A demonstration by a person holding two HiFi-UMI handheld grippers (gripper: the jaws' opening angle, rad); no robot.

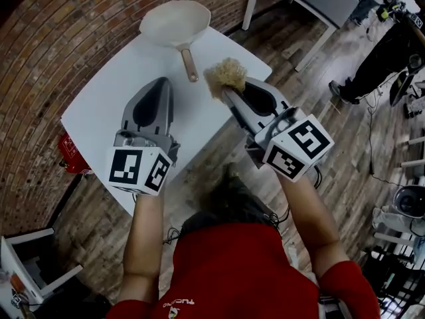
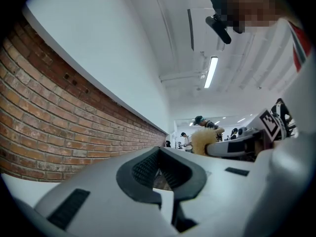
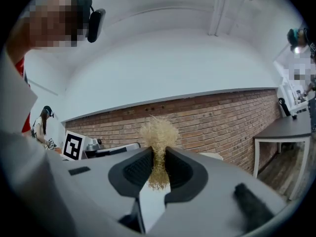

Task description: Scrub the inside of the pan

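A cream pan (image 1: 175, 22) with a wooden handle (image 1: 190, 64) rests at the far end of the white table (image 1: 99, 105), its inside facing up. My right gripper (image 1: 222, 89) is shut on a tan fibre scrubber (image 1: 226, 76), held just right of the handle's end and short of the pan bowl. In the right gripper view the scrubber (image 3: 159, 141) sticks out between the pads of the right gripper (image 3: 159, 164). My left gripper (image 1: 163, 82) hovers above the table's middle, shut with nothing in it; the left gripper (image 2: 159, 168) points level toward the brick wall.
A brick wall (image 1: 60, 38) runs along the table's left side. A second white-legged table (image 1: 312, 5) stands at the back right. A person in dark clothes (image 1: 378, 58) stands to the right on the wood floor. A white chair (image 1: 26, 264) sits at the lower left.
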